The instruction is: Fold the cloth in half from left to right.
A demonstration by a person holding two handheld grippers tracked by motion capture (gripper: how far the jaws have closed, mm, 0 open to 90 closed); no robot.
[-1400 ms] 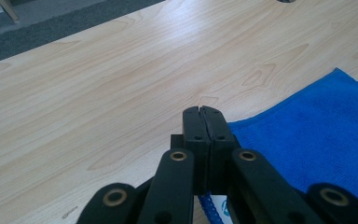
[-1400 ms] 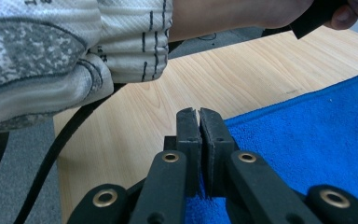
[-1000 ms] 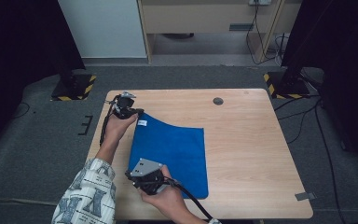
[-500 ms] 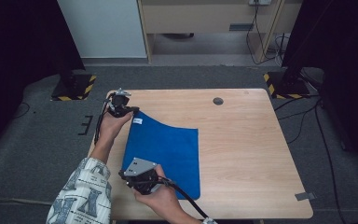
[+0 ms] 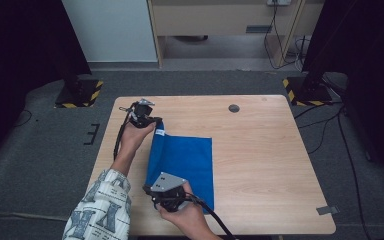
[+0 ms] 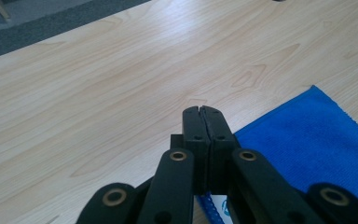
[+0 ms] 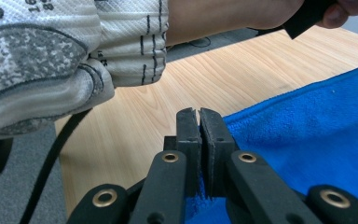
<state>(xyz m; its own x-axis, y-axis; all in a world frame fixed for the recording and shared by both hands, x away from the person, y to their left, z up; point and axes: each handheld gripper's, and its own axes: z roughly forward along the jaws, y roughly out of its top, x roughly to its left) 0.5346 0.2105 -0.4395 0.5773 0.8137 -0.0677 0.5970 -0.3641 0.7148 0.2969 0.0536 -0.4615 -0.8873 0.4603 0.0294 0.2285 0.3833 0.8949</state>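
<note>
A blue cloth (image 5: 192, 157) lies on the wooden table (image 5: 265, 160), left of its middle. My left gripper (image 5: 155, 122) is shut on the cloth's far left corner, where a small white tag shows. My right gripper (image 5: 150, 190) is shut on the near left corner. In the left gripper view the jaws (image 6: 201, 112) are pressed together, with blue cloth (image 6: 307, 140) running off to the right from under them. In the right gripper view the jaws (image 7: 199, 114) pinch the blue cloth (image 7: 307, 121), and a patterned sleeve (image 7: 51, 56) hangs close above.
A round cable hole (image 5: 234, 108) sits in the table's far middle. The right gripper's cable (image 5: 215, 222) runs off the near edge. Black stands with striped feet (image 5: 80, 92) (image 5: 307, 90) flank the table's far corners. Bare wood lies to the cloth's right.
Both grippers first drifted left, then moved right, carrying the cloth's left edge with them. The cloth now looks narrower, its left edge raised off the table.
</note>
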